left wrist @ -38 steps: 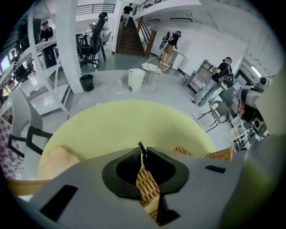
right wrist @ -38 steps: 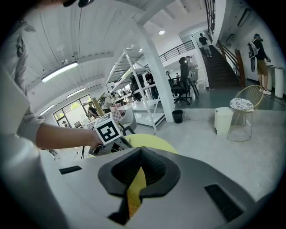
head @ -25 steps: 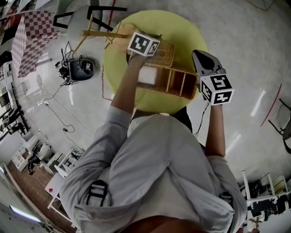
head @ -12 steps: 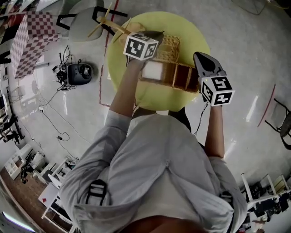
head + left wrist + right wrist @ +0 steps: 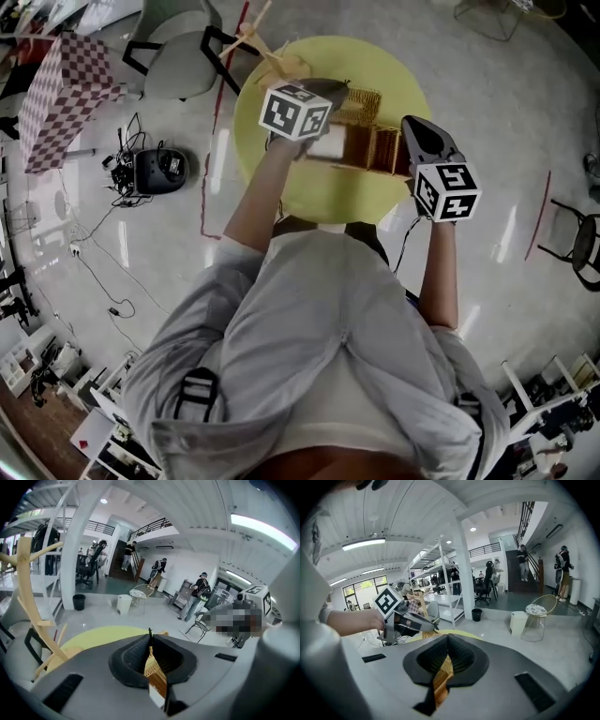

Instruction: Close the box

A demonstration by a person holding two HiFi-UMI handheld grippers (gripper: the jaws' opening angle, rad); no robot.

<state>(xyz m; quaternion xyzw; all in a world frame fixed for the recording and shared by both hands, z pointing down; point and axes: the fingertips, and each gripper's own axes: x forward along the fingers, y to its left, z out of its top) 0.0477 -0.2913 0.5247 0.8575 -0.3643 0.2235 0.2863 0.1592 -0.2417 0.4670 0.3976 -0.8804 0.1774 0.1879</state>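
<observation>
The woven box (image 5: 364, 148) hangs over the round yellow bench (image 5: 314, 192), held between my two hands (whether it touches the top I cannot tell). My left gripper (image 5: 150, 643) has its fingers clamped on a thin woven edge at the box's left end. My right gripper (image 5: 446, 649) has its fingers clamped on woven wall at the right end. A grey chair (image 5: 178, 66) stands beyond the bench.

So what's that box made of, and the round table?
The box looks like woven wicker or rattan: tan, matte, with a criss-cross weave and thin slats. The table looks smooth and painted pale yellow; what's underneath I can't tell.
</observation>
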